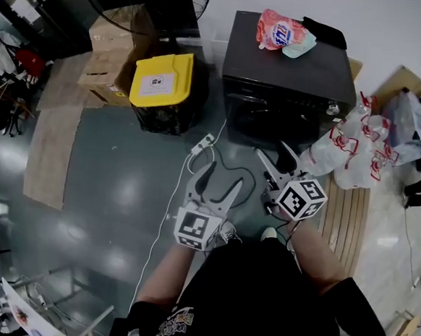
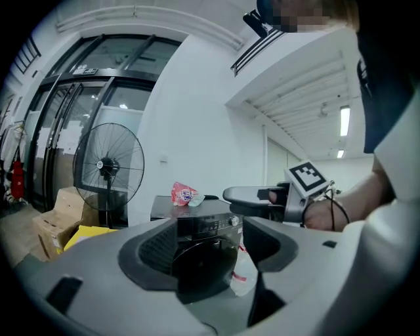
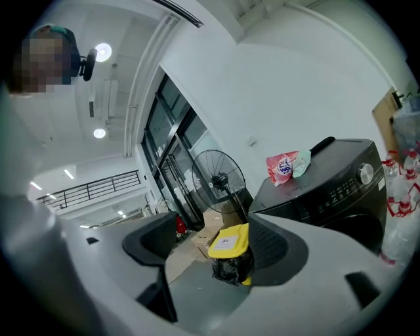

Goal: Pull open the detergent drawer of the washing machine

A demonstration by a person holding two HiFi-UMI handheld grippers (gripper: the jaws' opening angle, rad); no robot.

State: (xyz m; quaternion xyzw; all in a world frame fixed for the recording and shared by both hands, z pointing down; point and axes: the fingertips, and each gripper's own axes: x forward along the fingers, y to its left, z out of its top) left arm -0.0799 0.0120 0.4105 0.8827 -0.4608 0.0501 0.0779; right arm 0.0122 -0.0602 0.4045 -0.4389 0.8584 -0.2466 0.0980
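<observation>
A black front-loading washing machine (image 1: 287, 68) stands ahead of me, and its control panel (image 2: 210, 225) with a dial runs along the top of its front. The drawer front looks flush with the panel. My left gripper (image 1: 222, 180) hovers low over the floor, a short way in front of the machine's door (image 2: 197, 262), with its jaws wide open and empty. Right of it my right gripper (image 1: 275, 156) is nearer the machine, also open with nothing between its fingers. In the right gripper view the machine (image 3: 335, 190) lies off to the right, outside the jaws.
A pink detergent pouch (image 1: 279, 31) and a dark item lie on the machine's top. A yellow-lidded black bin (image 1: 163, 80), cardboard boxes (image 1: 106, 61) and a standing fan (image 2: 108, 165) are on the left. Tied plastic bags (image 1: 346, 149) sit to the right. A power strip (image 1: 203, 143) and cables cross the floor.
</observation>
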